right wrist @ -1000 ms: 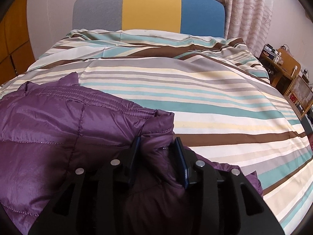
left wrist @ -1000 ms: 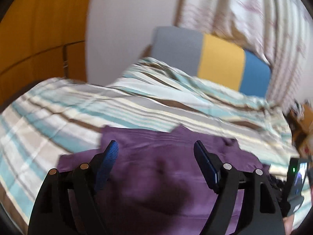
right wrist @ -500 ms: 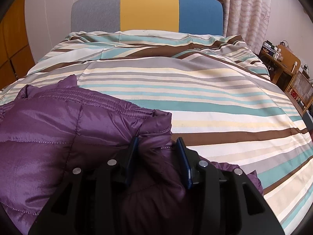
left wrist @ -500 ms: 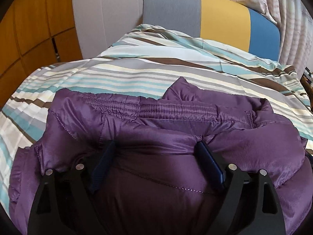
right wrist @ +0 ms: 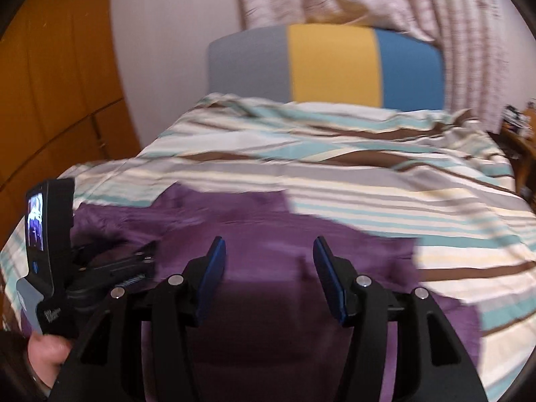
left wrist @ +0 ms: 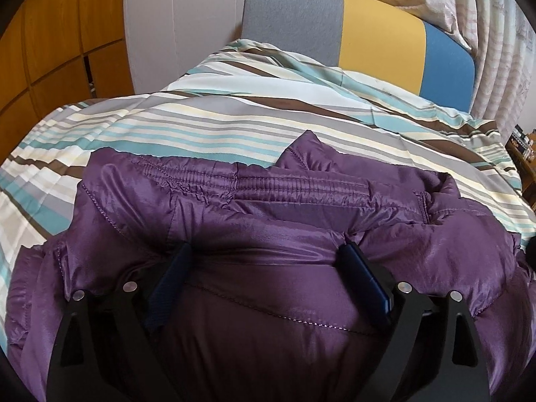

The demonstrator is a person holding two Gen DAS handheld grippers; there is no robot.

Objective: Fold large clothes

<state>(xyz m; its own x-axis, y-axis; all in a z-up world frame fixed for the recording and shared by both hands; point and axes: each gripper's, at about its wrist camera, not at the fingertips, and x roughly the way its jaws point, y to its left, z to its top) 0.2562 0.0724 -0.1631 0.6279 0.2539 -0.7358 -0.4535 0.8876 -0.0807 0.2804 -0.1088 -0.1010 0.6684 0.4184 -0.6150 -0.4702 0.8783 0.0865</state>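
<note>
Purple jacket (left wrist: 268,241) on bed, under wide left claw (left wrist: 268,268)

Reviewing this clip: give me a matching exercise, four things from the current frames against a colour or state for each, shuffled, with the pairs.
Things:
1. jacket
2. headboard
3. right claw
4. wardrobe

Descriptions:
A. grey, yellow and blue panels
B. orange-brown wood
C. open, nothing between its fingers
D. purple, lying on the striped bedcover

Pairs: 1-D, 2-A, 3-C, 4-B
</note>
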